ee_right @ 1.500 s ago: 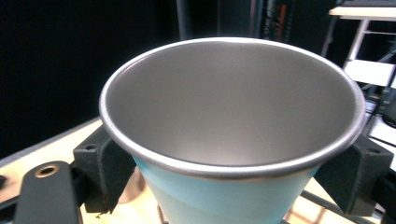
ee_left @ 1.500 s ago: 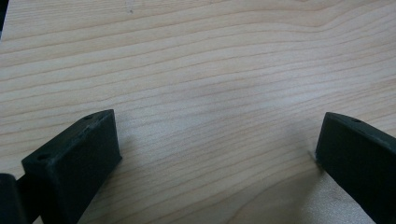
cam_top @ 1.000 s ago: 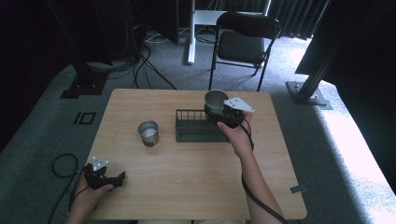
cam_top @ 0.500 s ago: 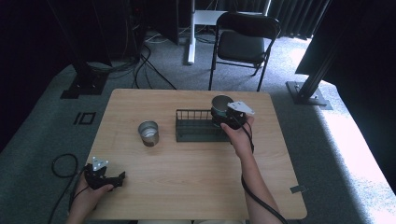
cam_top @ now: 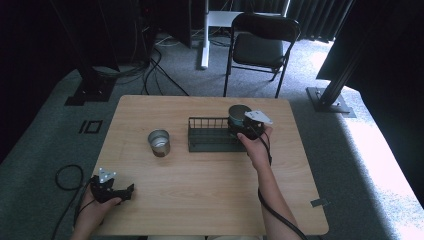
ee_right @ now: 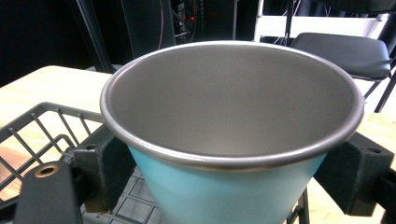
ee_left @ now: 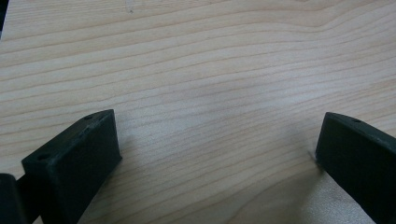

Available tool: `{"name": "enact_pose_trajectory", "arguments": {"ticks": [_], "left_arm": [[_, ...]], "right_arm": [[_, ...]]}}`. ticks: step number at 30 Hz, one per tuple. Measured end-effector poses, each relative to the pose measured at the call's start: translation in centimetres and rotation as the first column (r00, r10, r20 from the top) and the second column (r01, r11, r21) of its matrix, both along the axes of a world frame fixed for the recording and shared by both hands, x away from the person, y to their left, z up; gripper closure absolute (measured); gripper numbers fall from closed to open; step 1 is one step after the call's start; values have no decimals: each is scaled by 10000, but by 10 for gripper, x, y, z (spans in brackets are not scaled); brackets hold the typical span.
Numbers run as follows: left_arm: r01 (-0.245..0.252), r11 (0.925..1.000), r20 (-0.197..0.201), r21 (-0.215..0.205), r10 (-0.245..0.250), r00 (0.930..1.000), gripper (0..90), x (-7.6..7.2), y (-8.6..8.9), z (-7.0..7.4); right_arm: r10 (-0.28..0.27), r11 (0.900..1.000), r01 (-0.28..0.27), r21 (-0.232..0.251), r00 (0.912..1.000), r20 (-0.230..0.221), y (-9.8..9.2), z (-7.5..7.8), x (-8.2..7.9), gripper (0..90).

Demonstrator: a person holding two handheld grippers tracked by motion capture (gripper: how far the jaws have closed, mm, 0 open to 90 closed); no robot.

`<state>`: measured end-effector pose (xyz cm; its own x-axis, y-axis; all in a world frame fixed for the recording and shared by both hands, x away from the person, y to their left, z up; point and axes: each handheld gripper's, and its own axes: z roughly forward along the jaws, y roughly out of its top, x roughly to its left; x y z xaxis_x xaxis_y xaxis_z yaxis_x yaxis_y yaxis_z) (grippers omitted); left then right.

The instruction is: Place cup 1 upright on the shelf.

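Item: cup, metal, blue outside, bare grey inside, rolled rim, tapering toward the base. Empty as far as the right hand-held gripper view shows.

Location: held upright over the right end of the wire rack, which stands mid-tabletop. Whether the base rests on the rack floor or hangs just above it cannot be told.

Holder: right hand-held gripper. Jaws closed partway onto the cup, one on either side of its wall just below the rim, wide apart because the cup is wide there. The cup sits between them, its mouth facing the camera of that gripper.

Handling, by judgement: light, stiff, not fragile; thin wall may flex a little under hard squeeze. Smooth coated surface and tapered shape make it prone to slipping downward through the jaws; the rolled rim serves as a stop. Best hold is across the wall high up, as taken here, or over the rim with one jaw inside.

Second item: plain metal cup, upright on the tabletop, left of the rack and apart from it.

Left hand-held gripper: near the tabletop's front left corner, well apart from both cups. Jaws wide open, nothing between them but bare wood.
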<state>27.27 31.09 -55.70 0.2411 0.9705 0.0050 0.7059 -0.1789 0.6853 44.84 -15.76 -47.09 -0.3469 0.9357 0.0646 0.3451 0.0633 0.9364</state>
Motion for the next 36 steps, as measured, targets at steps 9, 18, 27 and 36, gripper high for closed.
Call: {"name": "enact_pose_trajectory", "arguments": {"ticks": [9,18,27,36], "left_arm": [[0,10000,0,1,0,10000,4,0,0,0],[0,10000,-1,0,0,10000,4,0,0,0],[1,10000,-1,1,-1,10000,4,0,0,0],[-1,10000,-6,1,1,10000,4,0,0,0]], "right_arm": [[46,10000,-47,-68,9999,-104,0,-9,-3,146],[47,9999,-46,-131,10000,70,0,-12,-8,146],[189,9997,-185,-154,9996,229,-4,-14,-9,141],[399,9990,-394,-217,9989,241,-9,-7,-19,116]]}}
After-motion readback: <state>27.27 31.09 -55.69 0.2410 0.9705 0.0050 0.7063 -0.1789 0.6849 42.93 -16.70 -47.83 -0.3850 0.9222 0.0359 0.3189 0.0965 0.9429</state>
